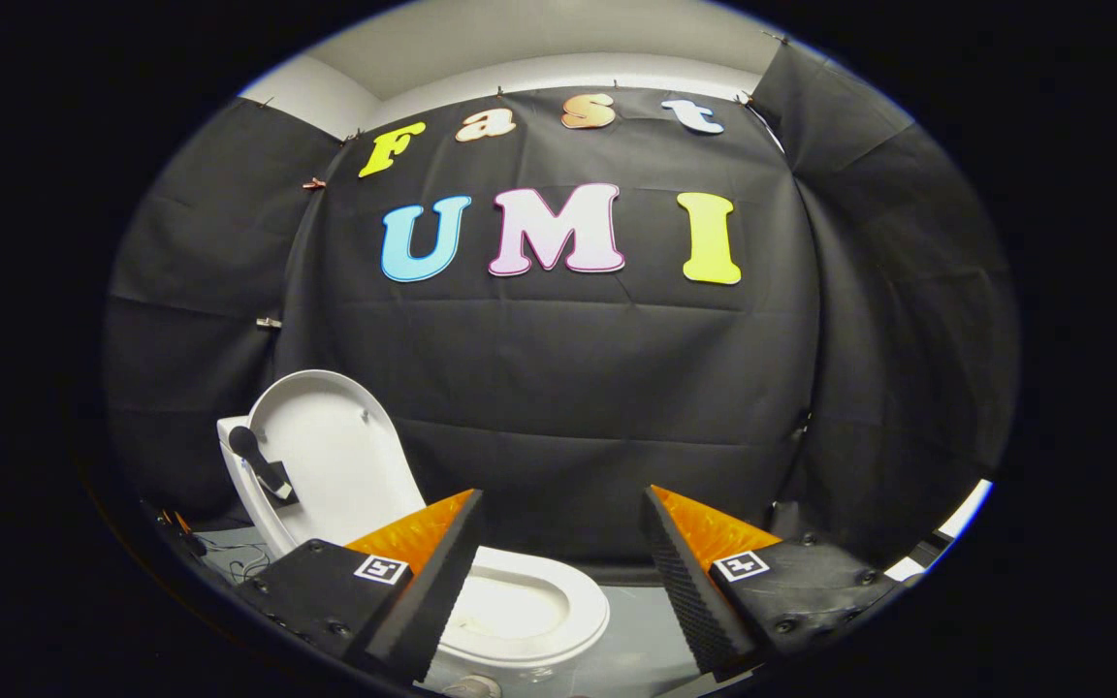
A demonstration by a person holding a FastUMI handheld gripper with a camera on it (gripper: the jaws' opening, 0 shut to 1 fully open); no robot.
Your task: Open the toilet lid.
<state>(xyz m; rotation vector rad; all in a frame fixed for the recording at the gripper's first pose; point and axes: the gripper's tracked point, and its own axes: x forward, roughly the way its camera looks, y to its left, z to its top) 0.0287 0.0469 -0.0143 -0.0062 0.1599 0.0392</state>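
Note:
The white toilet lid stands raised, leaning back toward the black cloth wall, with its inner face turned to me. A black handle is fixed at its left edge. Below the lid, the white seat ring and bowl lie uncovered, partly hidden by my left finger. My gripper is open, above the toilet and slightly to its right. Nothing sits between its fingers. The left finger overlaps the seat; the right finger hangs past the bowl.
Black cloth walls close the booth behind and on both sides. Grey floor shows to the right of the bowl. Thin cables lie on the floor left of the toilet. A white strip shows low on the right.

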